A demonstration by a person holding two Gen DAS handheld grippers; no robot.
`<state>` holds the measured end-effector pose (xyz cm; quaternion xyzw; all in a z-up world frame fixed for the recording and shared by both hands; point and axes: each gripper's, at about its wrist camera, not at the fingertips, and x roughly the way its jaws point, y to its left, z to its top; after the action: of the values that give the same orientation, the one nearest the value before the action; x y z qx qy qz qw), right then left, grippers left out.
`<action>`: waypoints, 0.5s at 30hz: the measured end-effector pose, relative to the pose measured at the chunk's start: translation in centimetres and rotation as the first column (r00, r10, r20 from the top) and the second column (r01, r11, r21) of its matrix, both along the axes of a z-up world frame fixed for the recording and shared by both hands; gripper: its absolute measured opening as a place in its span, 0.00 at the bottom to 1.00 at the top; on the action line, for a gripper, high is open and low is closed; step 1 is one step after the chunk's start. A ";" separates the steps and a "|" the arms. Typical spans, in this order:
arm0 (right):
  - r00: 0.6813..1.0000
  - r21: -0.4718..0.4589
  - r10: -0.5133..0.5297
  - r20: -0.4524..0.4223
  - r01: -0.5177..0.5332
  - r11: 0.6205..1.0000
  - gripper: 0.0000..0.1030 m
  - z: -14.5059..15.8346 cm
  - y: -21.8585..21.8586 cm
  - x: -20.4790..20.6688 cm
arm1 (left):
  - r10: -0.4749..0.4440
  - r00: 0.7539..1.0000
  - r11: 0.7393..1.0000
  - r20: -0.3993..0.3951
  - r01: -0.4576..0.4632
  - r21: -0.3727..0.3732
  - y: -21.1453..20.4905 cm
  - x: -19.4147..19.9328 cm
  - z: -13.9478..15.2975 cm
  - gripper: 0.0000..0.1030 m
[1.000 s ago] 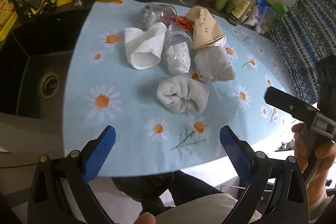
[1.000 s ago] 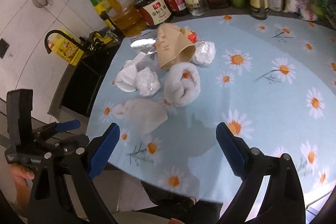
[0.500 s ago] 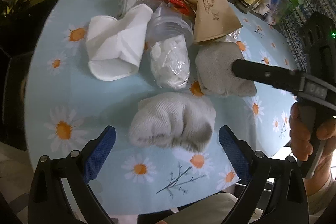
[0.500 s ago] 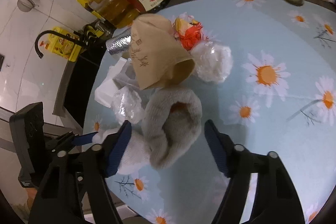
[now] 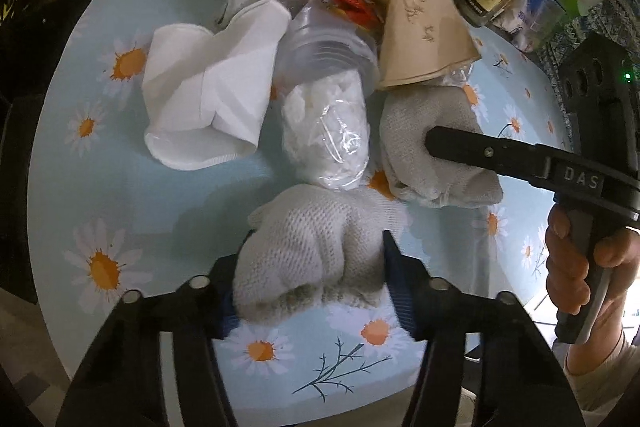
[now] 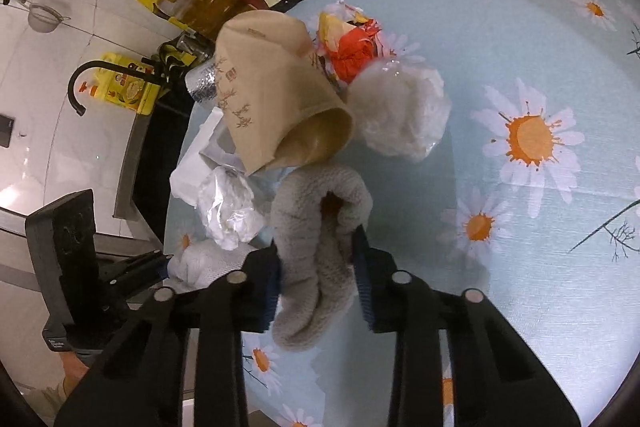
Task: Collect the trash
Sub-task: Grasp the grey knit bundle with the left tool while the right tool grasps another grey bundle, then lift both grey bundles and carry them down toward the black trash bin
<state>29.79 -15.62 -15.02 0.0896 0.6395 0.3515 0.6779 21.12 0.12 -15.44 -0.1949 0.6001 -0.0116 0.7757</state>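
early going: my left gripper [image 5: 316, 267] clenched on near rolled cloth [image 5: 316, 251], right gripper [image 6: 316, 267] clenched on grey cloth [image 6: 316, 251]; paper cup [image 5: 420, 27] and plastic bag [image 5: 324, 135] left on table [image 5: 120, 195].

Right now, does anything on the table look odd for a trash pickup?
Yes: both jaws are shut on rolled grey cloths, which look like rags rather than trash, while the tipped brown paper cup and crumpled red wrapper lie untouched.

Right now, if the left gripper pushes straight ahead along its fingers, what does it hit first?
The left gripper is already closed on the white knit cloth. Directly beyond lies the clear plastic cup stuffed with tissue, probably first contact; depth is uncertain through the fisheye.
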 end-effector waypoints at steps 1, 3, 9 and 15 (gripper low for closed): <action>1.000 0.000 -0.001 0.004 0.001 1.000 0.29 0.1 0.0 -0.1 | -0.002 1.000 1.000 0.008 0.002 0.002 -0.1 0.0 0.2 0.48; 1.000 0.005 -0.007 0.008 0.007 1.000 0.29 0.4 -0.1 -0.3 | -0.003 1.000 1.000 0.017 0.003 -0.001 -0.1 0.1 0.4 0.42; 0.999 0.014 -0.037 0.019 0.037 0.999 0.28 1.2 -1.0 -1.3 | -0.008 0.999 1.000 0.049 0.008 0.001 -0.2 -0.6 1.3 0.37; 0.998 0.004 -0.055 0.037 0.055 0.999 0.29 2.4 -1.7 -2.8 | -0.007 0.998 1.000 0.069 0.007 -0.003 -0.2 -1.8 2.0 0.37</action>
<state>26.97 -17.28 -12.59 0.1016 0.6236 0.3355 0.6988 19.29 -0.12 -13.44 -0.1935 0.5738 -0.0219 0.7955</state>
